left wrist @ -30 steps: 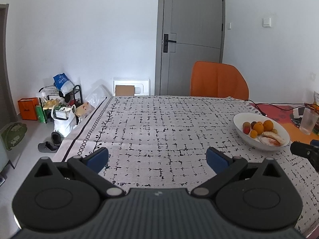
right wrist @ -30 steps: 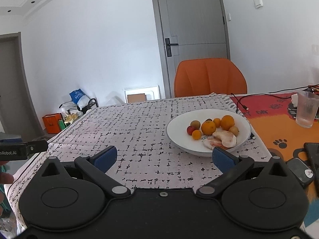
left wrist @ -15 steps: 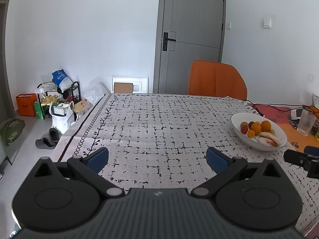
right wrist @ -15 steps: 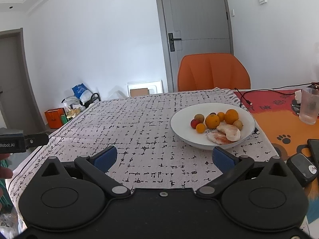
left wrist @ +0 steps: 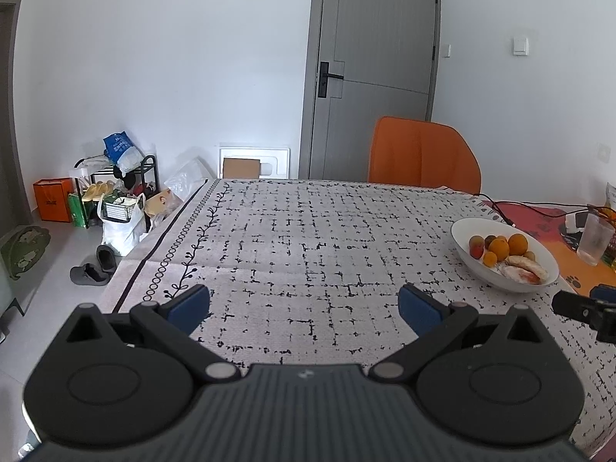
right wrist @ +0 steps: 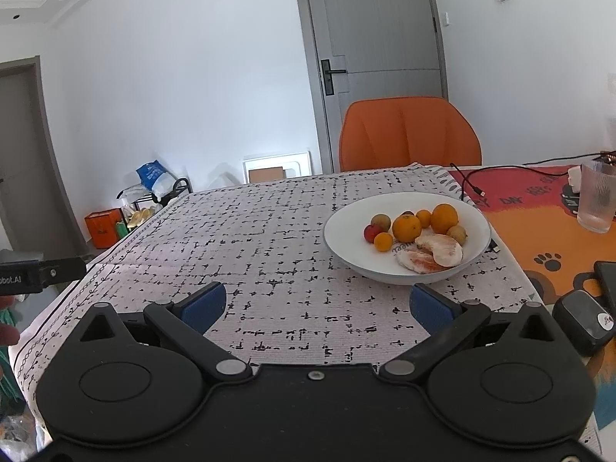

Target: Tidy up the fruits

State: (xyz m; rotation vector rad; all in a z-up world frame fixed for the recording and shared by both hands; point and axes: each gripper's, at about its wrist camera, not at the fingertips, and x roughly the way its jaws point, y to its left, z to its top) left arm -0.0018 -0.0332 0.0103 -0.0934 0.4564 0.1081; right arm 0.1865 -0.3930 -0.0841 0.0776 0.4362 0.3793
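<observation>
A white bowl [right wrist: 342, 248] stands on the patterned tablecloth [right wrist: 246, 238], holding oranges [right wrist: 407, 228], small brown and red fruits [right wrist: 371, 233] and peeled citrus pieces [right wrist: 439, 252]. The same bowl [left wrist: 464, 233] lies far right in the left wrist view. My right gripper [right wrist: 317, 304] hovers open just in front of the bowl, nothing between its blue pads. Over the bare cloth well left of the bowl, my left gripper [left wrist: 304, 304] is open and empty too. Each gripper's tip shows at the edge of the other's view.
An orange chair [right wrist: 410, 133] stands behind the table. A ribbed glass [right wrist: 598, 196], a black cable [right wrist: 469, 184] and dark devices [right wrist: 585, 321] lie on the orange mat to the right. Floor clutter, bags and slippers [left wrist: 92, 265] sit left of the table.
Both grippers have drifted slightly back and up from the table; the bowl appears a little farther and lower. Both stay open and empty.
</observation>
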